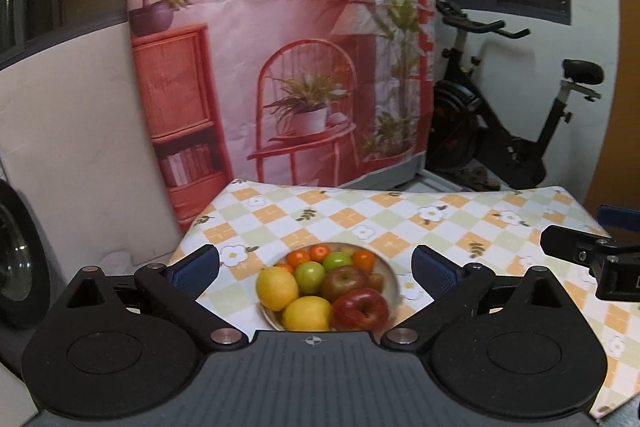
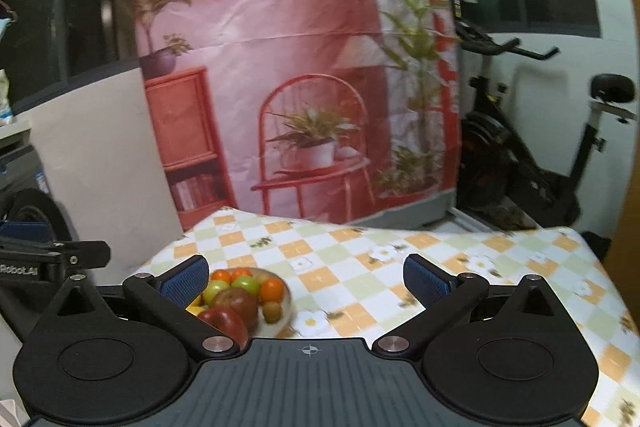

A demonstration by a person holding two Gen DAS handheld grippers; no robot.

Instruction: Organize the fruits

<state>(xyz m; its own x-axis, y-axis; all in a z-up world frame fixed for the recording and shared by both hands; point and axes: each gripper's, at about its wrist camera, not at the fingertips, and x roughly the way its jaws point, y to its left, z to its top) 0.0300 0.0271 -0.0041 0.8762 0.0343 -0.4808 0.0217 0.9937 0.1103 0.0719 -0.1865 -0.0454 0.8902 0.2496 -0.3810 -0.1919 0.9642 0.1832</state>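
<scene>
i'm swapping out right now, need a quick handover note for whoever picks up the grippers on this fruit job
Left hand-held gripper: open, nothing between its fingers, held above the table and pointing at the bowl.
Right hand-held gripper: open, empty, to the right of the bowl.
Fruit: all visible pieces sit in the bowl on the checked tablecloth: two lemons, red apples, green apples, small oranges.
Done: no loose fruit seen on the cloth.
Left: apparently nothing; check the table parts out of view.
</scene>
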